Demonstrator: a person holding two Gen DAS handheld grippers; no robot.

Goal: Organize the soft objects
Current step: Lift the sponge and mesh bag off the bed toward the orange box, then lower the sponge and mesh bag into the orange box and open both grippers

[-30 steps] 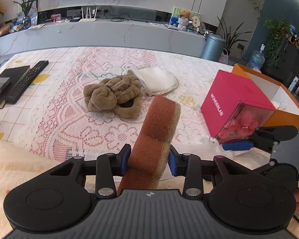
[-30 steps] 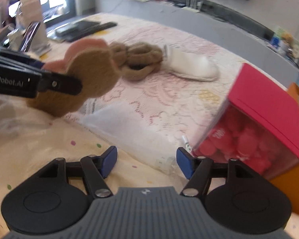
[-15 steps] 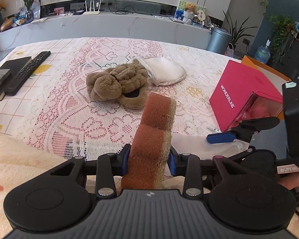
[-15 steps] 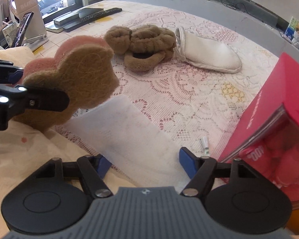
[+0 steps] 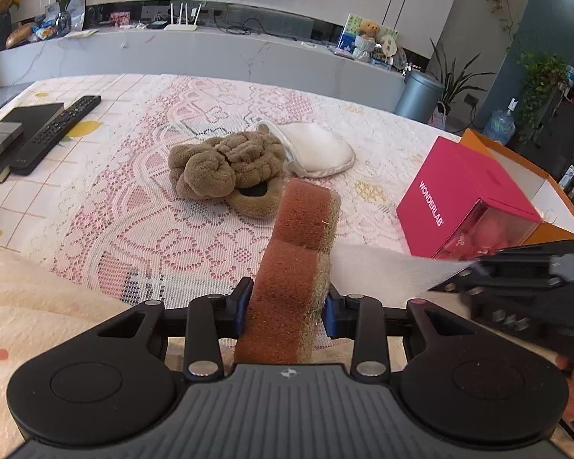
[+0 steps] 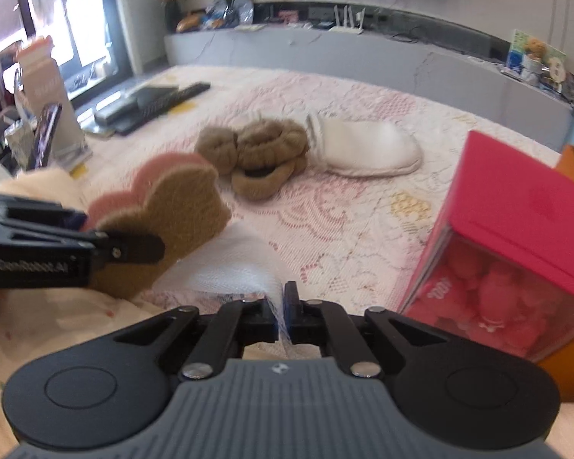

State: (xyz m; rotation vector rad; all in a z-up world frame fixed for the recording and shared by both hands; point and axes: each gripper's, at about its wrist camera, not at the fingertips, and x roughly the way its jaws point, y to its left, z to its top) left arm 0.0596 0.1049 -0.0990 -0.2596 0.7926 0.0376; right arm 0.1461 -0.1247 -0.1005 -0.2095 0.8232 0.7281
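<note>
**Sponge pinched on the left, mesh bag pinched on the right**

The left gripper (image 5: 285, 306) is clamped on a scouring sponge (image 5: 298, 252), its blue pads pressed into both faces. The sponge stands on edge over the near edge of the table: a coarse rust-brown scouring face, a fibrous tan layer beside it. The right wrist view alone shows its lobed, cloud-like outline and a pink foam backing (image 6: 164, 206).

The right gripper (image 6: 281, 317) is closed narrowly on a thin white mesh bag (image 6: 229, 267), the gauzy weave bunched between its fingers and fanning out toward the sponge, which it touches. In the left view the mesh (image 5: 386, 271) stretches as a flat translucent sheet from sponge to right gripper.

Toward the middle of the lace tablecloth (image 5: 153, 229) lies a plush brown knotted slipper (image 5: 229, 168), touching a smooth white slipper (image 5: 313, 149). At the right edge a magenta box (image 5: 463, 202) with a clear front sits against an orange box (image 5: 555, 191). A remote control (image 5: 53, 134) lies by the left edge. Only the right view shows the window and the clutter (image 6: 46, 114) beyond the left edge.
</note>
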